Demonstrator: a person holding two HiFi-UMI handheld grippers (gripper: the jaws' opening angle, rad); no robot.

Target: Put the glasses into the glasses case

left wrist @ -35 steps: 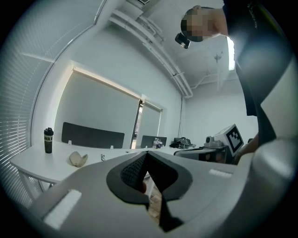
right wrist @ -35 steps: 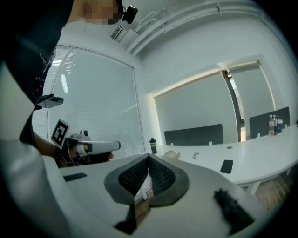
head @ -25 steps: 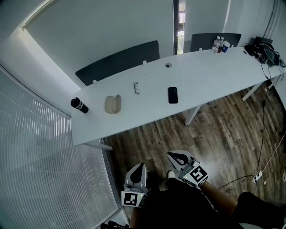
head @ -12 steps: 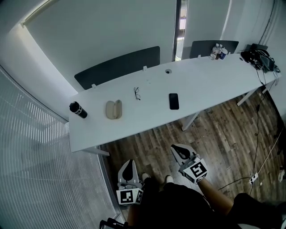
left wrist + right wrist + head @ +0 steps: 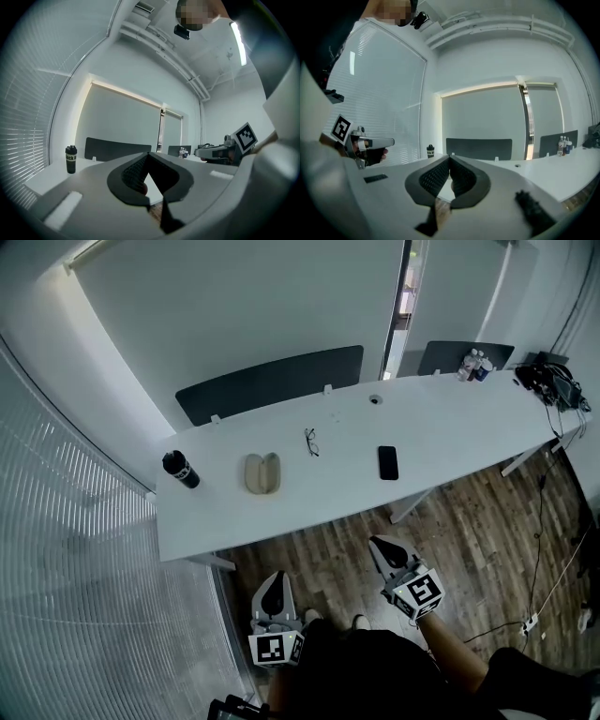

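- Left tongs: shut, empty, over the floor, well short of the case.
- Right tongs: shut, empty, to the right of the case and well short of it.
- Case: on the bench, apparently open, ahead of the left tongs.
- Glasses: just right of the case and slightly beyond it, long axis pointing away. The right tongs probably suit them better.

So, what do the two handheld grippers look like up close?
The left gripper and right gripper are pale grey shells with black ribbed pads inside the jaws; each carries a white cube with black square markers. The person wears dark clothing.
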